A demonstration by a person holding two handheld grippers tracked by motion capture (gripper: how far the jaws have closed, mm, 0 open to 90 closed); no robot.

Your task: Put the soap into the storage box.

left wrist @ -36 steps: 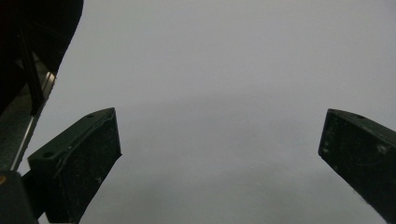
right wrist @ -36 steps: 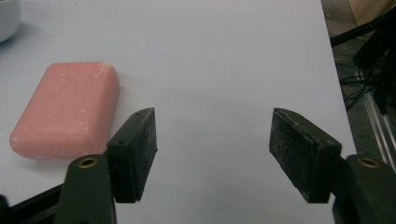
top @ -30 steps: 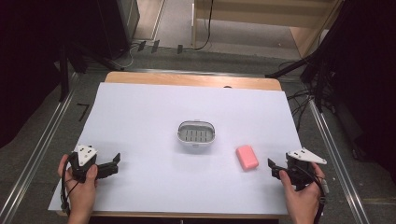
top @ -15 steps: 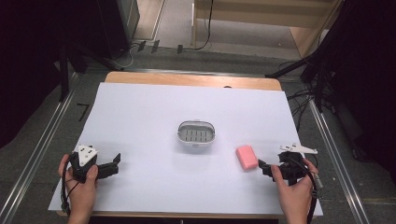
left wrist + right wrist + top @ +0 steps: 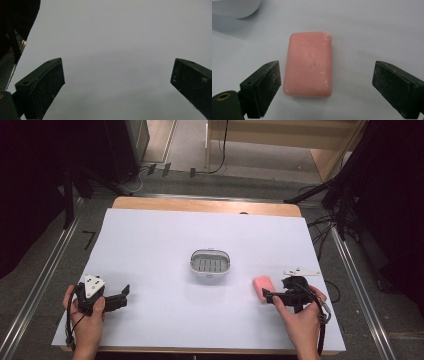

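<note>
A pink bar of soap (image 5: 262,286) lies flat on the white table cover, right of a white soap dish (image 5: 210,263) with a slotted grey insert. My right gripper (image 5: 267,296) is at the soap's near right side, pointing left at it. In the right gripper view the soap (image 5: 308,67) lies lengthwise ahead, its near end between the two black jaws of my right gripper (image 5: 325,72). The jaws have just been opening and the pads do not touch it. My left gripper (image 5: 124,296) rests at the front left, and in its own view (image 5: 117,65) stands open over bare cover.
The white cover (image 5: 165,235) spans the wooden table, with metal rails on the floor along both sides. The dish's rim (image 5: 234,8) shows at the top left of the right gripper view. A cable trails from each gripper.
My right gripper has slid left across the cover to the pink soap and its jaws have spread wider. The left gripper, the soap and the dish have stayed put.
</note>
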